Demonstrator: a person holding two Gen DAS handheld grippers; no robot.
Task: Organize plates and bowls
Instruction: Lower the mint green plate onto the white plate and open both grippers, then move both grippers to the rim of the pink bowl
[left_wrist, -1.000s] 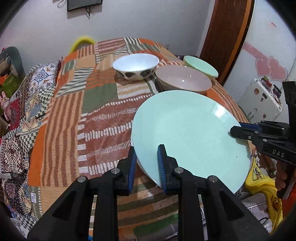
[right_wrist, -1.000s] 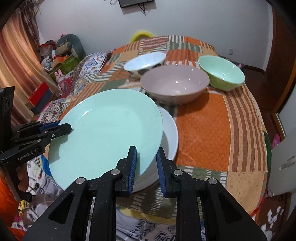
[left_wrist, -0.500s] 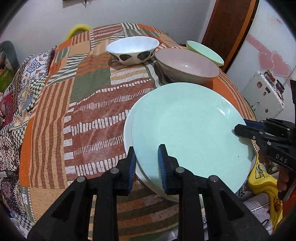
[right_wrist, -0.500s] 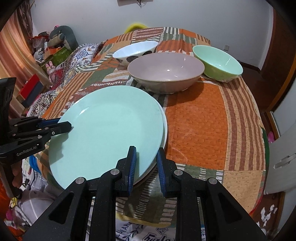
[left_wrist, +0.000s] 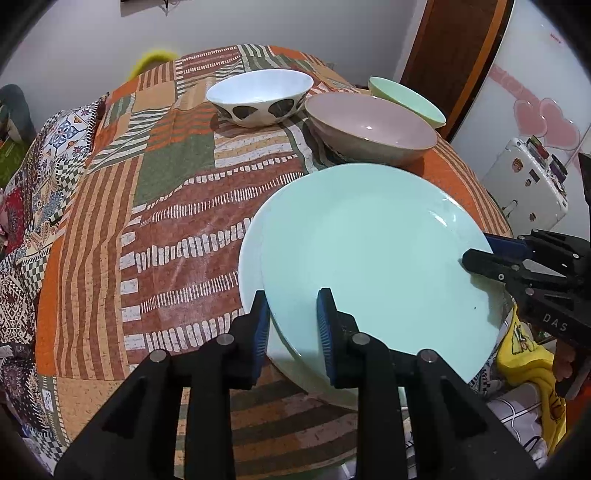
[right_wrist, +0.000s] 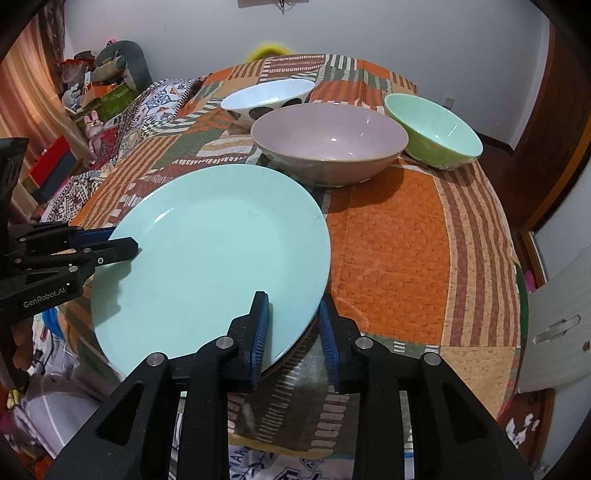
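Note:
A mint green plate (left_wrist: 373, 254) lies on top of a white plate (left_wrist: 251, 266) at the table's near edge; it also shows in the right wrist view (right_wrist: 218, 251). My left gripper (left_wrist: 291, 317) straddles the green plate's near rim, jaws slightly apart. My right gripper (right_wrist: 293, 321) straddles the opposite rim the same way. Each gripper shows in the other's view, the right (left_wrist: 476, 258) and the left (right_wrist: 125, 247). Behind stand a pink bowl (right_wrist: 328, 144), a green bowl (right_wrist: 432, 129) and a white spotted bowl (right_wrist: 267, 98).
A patchwork cloth (left_wrist: 166, 206) covers the round table. A white cabinet (left_wrist: 528, 184) and a wooden door (left_wrist: 454, 55) stand to the right. Cluttered shelves and toys (right_wrist: 92, 92) lie to the left. A yellow cloth (left_wrist: 524, 365) hangs below the table edge.
The green plate has come down onto the white plate, which is now almost covered. Both grippers moved lower and closer to the table, and their jaws have widened slightly.

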